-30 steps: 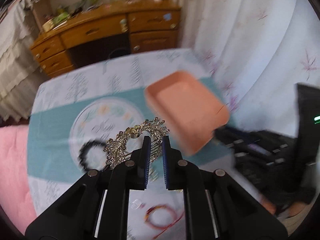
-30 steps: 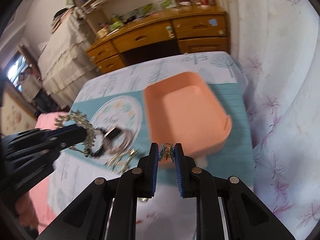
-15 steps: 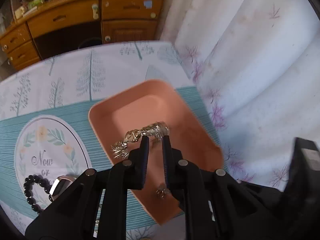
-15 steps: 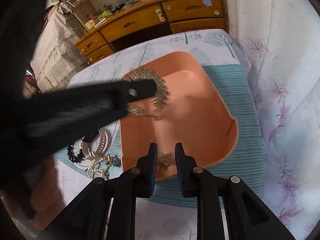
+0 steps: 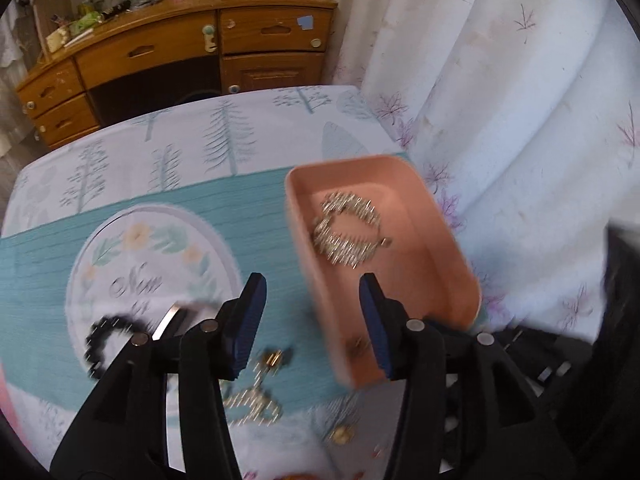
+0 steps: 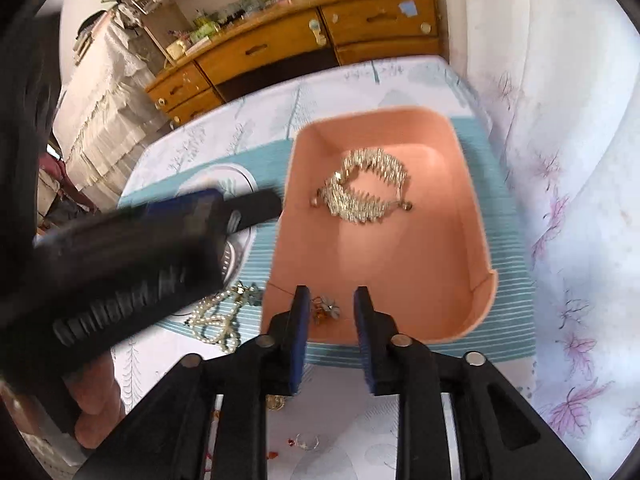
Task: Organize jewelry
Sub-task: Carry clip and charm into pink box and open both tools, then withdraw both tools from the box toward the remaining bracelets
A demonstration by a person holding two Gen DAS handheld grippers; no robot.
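Bedroom setting: wooden desk [image 5: 180, 48] with drawers at the back, pale flowered curtain [image 5: 500, 80] on the right, table under a tree-print cloth with a teal mat [image 5: 48, 264].

Item 1. Pink tray [image 6: 472, 208] on the mat, toward the curtain side. Contents: one gold leaf-shaped hair ornament [image 6: 366, 186] lying flat on the tray floor toward the far end; one small flower-shaped piece [image 6: 326, 308] at the near end.

Item 2. Left gripper [image 5: 312, 320]: jaws spread wide, nothing between them, poised over the mat at the tray's left wall.

Item 3. Right gripper [image 6: 330, 328]: jaws parted a moderate way, hovering over the tray's near end. The flower piece sits in the gap between them; it appears to rest on the tray and not in their grip.

Item 4. Loose pieces on the cloth, outside the tray: black bead bracelet [image 5: 100, 340]; pearl strand [image 6: 216, 316] with a gold fitting, just left of the tray; a silver bangle, partly hidden; a few small bits near the front edge, too blurred to name.

Status: judged part-way through; two pieces in the tray, several outstanding.

Next move, as judged: either gripper goes to a loose piece on the cloth, the pearl strand being nearest. A limp strand calls for a low, centred pinch, or part of it may trail over the tray wall.
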